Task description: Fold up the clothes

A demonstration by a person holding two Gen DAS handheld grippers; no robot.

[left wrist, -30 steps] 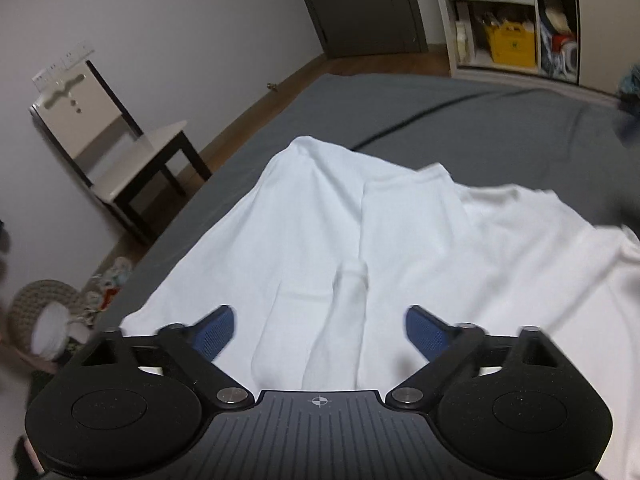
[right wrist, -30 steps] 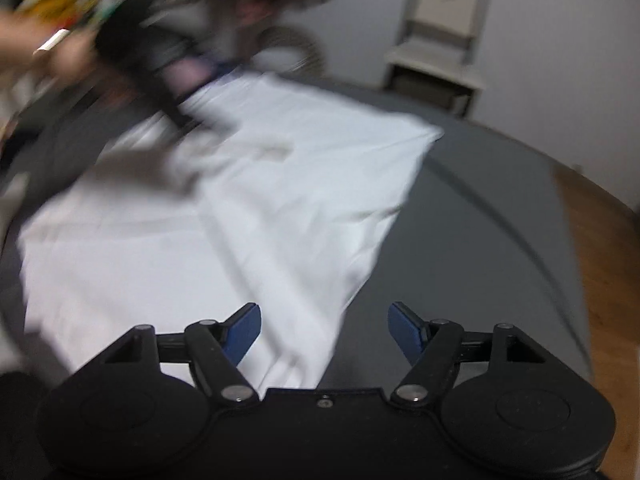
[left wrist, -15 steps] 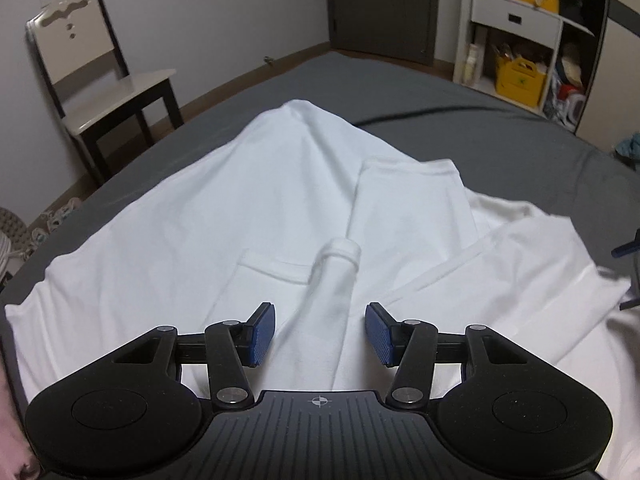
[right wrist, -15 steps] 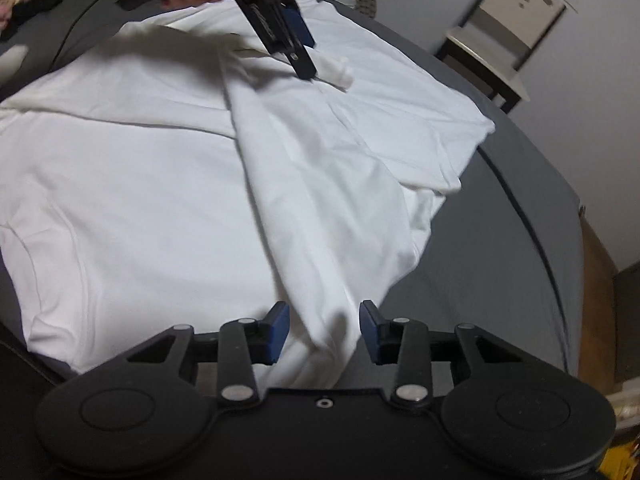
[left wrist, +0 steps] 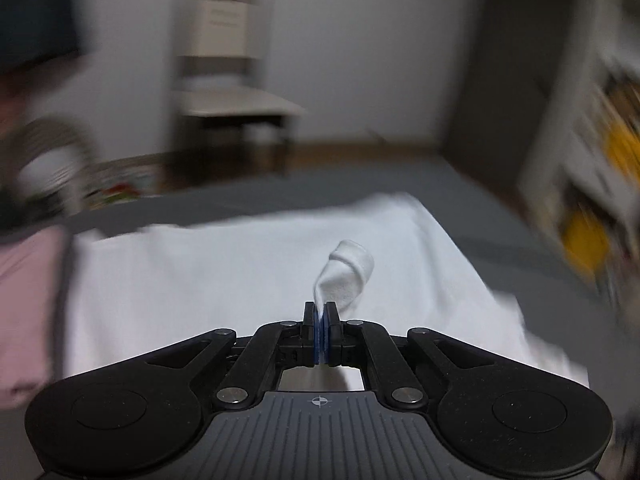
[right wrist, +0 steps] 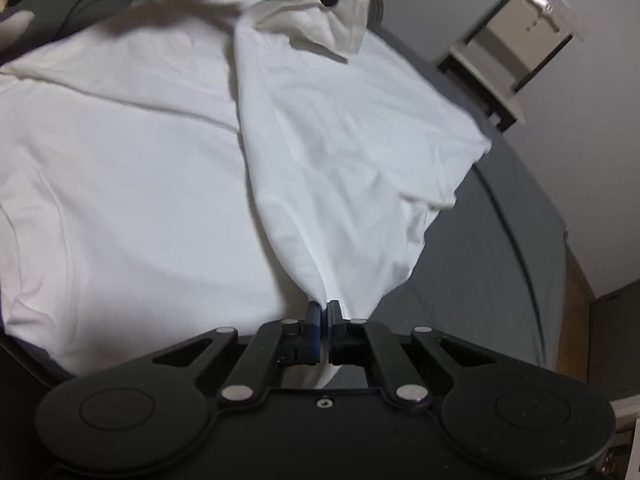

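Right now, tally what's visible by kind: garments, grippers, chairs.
White garments: 1, the white shirt on the grey bed
Pink garments: 1, the pink cloth
Grippers: 2, left gripper and right gripper, both clamped on the shirt
Chairs: 1, the chair
Total: 5

White t-shirt [right wrist: 152, 152] spread across most of the right wrist frame, wrinkled. One long fold [right wrist: 320, 152] pulled up taut, running from top centre to bottom centre. Sleeve [right wrist: 340, 20] lifted at top centre, hanging creased. Left wrist view: sleeve cuff [left wrist: 348, 268] curled, standing up mid-frame; rest blurred.
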